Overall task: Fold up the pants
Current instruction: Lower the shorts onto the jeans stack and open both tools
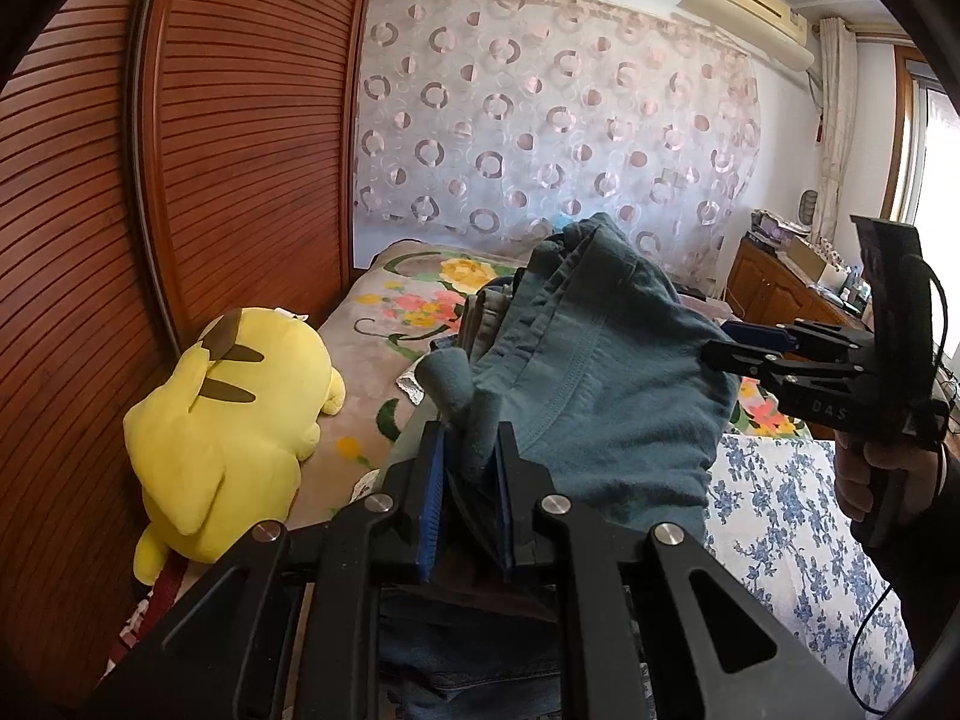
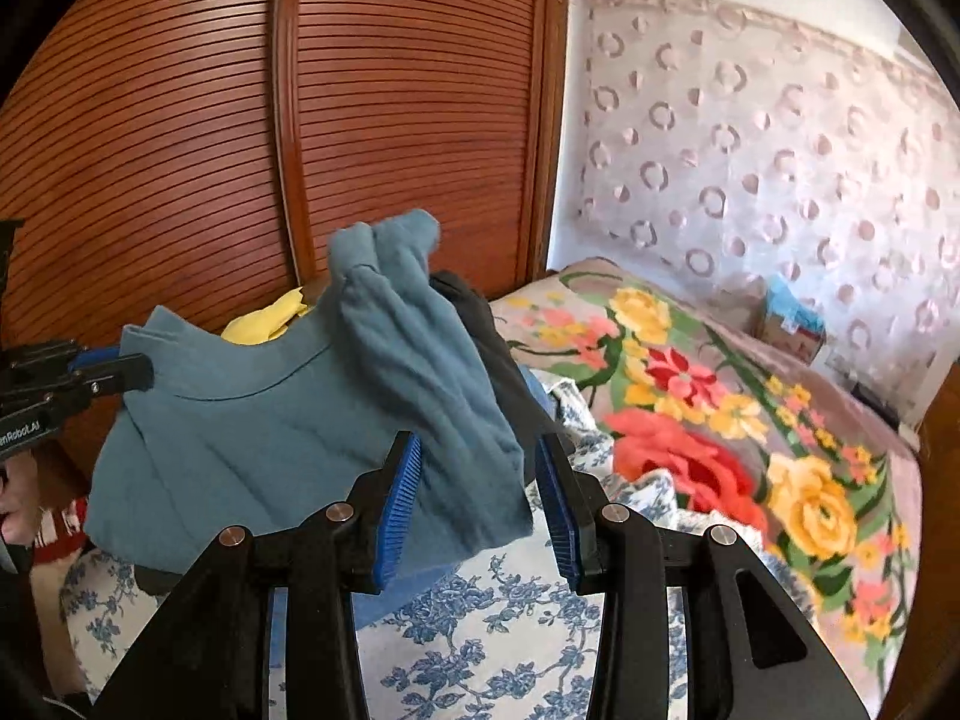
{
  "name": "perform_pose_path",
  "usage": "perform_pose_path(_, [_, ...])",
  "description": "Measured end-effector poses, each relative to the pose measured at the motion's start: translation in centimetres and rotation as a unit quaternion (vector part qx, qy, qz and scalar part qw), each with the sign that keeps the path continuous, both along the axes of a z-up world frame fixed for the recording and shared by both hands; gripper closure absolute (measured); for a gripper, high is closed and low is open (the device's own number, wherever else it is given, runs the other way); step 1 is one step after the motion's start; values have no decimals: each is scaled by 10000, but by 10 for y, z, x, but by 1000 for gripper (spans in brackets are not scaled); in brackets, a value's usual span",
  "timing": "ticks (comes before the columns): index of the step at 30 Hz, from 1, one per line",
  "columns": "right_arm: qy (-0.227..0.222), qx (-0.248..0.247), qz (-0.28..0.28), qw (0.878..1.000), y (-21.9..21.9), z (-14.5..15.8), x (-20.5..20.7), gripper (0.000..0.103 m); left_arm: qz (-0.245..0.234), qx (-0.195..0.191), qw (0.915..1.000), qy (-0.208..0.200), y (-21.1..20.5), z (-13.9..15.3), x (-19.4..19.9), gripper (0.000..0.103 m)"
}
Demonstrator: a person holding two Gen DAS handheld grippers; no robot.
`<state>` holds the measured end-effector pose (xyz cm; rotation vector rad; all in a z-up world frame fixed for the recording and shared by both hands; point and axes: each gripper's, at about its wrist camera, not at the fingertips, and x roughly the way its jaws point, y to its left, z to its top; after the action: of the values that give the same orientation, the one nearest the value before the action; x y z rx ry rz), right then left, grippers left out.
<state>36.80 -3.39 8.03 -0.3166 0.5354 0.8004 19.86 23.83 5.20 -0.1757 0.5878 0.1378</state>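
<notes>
Teal pants (image 1: 600, 372) hang bunched in the air above the bed. My left gripper (image 1: 471, 450) is shut on a gathered fold of their cloth near the waistband. In the right wrist view it (image 2: 129, 369) pinches the waistband edge at the far left. My right gripper (image 2: 474, 480) stands open; the pants (image 2: 270, 420) droop between its blue pads, lying against the left pad and clear of the right one. In the left wrist view the right gripper (image 1: 720, 348) reaches the cloth's right edge, held by a person's hand (image 1: 870, 474).
A yellow plush toy (image 1: 222, 420) lies by the louvred wooden wardrobe door (image 1: 240, 120). A floral blanket (image 2: 690, 390) and a blue-flowered sheet (image 1: 780, 510) cover the bed. Other clothes (image 1: 486, 306) are piled behind the pants. A wooden cabinet (image 1: 774, 288) stands at the right.
</notes>
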Motion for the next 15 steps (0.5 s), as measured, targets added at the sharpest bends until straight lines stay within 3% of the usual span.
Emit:
perform_pose_path(4, [282, 133, -3, 9995, -3, -2, 11, 64, 14, 34, 10000, 55, -1, -3, 3, 87])
perform_pose_path(6, [365, 170, 97, 9991, -4, -3, 20, 82, 11, 39, 10000, 67, -1, -3, 4, 87])
perform_pose_path(9, [93, 116, 136, 9998, 1, 3, 17, 94, 12, 71, 9999, 85, -2, -3, 5, 87])
perform_pose_path(12, [-219, 266, 15, 9994, 1, 16, 16, 96, 16, 70, 9999, 91, -1, -4, 6, 87])
perform_pose_path(15, [-251, 383, -165, 9988, 3, 29, 22, 95, 29, 73, 9999, 92, -1, -4, 5, 87])
